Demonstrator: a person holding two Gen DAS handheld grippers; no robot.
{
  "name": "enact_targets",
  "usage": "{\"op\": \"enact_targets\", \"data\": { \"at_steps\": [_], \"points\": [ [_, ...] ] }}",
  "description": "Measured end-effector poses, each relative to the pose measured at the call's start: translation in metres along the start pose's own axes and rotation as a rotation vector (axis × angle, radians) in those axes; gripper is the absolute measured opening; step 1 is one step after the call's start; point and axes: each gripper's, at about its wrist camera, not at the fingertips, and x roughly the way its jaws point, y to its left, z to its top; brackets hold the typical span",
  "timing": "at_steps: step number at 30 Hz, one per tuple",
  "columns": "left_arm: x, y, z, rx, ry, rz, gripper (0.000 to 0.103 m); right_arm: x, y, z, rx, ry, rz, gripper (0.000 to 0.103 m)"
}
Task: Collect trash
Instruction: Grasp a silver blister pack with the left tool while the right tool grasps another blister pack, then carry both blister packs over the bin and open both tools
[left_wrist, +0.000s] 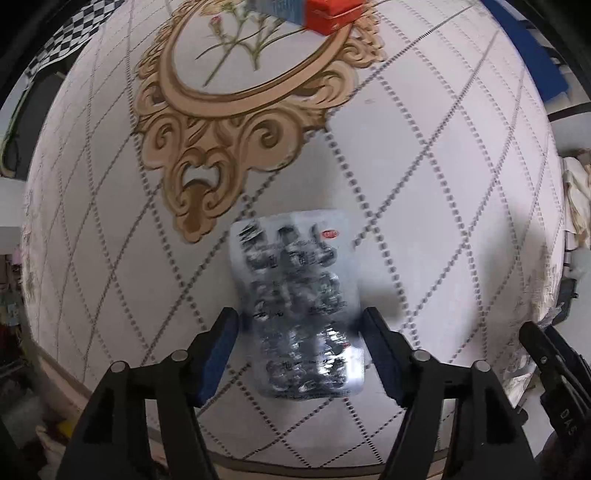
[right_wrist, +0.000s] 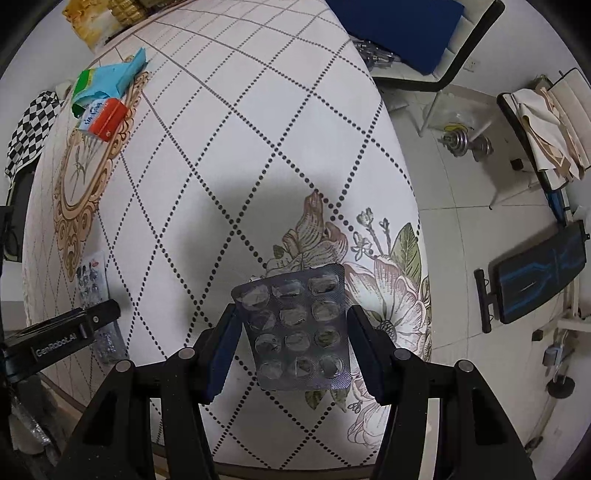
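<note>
- The left gripper (left_wrist: 300, 352), jaws spread, straddles a printed blister sheet (left_wrist: 295, 299) lying flat on the tablecloth (left_wrist: 424, 166).
- The right gripper (right_wrist: 291, 339) pinches an emptied blister pack (right_wrist: 295, 328) by its long edges.
- Both sheets look light, thin and springy, best held edgewise.

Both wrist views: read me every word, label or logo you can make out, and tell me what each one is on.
"GenRobot.AI": on the black left gripper, seen from the right wrist.
"DAS": on the black right gripper, at the left wrist view's edge.
Silver printed blister pack: dark print and red oval logo, too blurred to read.
Red and white carton: blue lettering too small to read.
Empty grey blister pack: no text.
</note>
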Motion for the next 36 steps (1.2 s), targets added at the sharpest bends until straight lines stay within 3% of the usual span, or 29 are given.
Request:
{"op": "enact_targets", "data": {
  "at_steps": [8, 12, 18, 24, 28, 36],
  "points": [
    [0.009, 0.005, 0.003, -0.006, -0.016, -0.037, 0.074, 0.012, -0.003, 0.001, -0.003, 0.031, 0.003, 0.061],
    [0.006, 0.019, -0.005, 0.002, -0.038, -0.033, 0.062, 0.014, 0.000, 0.002, -0.018, 0.029, 0.006, 0.061],
    [0.004, 0.045, -0.012, -0.006, -0.053, -0.083, 0.062, 0.009, 0.004, 0.002, -0.028, 0.011, 0.022, 0.060],
    [-0.038, 0.073, -0.025, 0.021, -0.117, -0.113, 0.062, -0.002, 0.010, -0.001, -0.044, -0.009, 0.045, 0.060],
    [-0.068, 0.087, -0.051, 0.061, -0.180, -0.118, 0.062, -0.014, 0.022, -0.013, -0.052, -0.027, 0.067, 0.060],
    [-0.096, 0.117, -0.096, 0.096, -0.252, -0.179, 0.062, -0.049, 0.060, -0.068, -0.042, -0.095, 0.099, 0.060]
  ]
}}
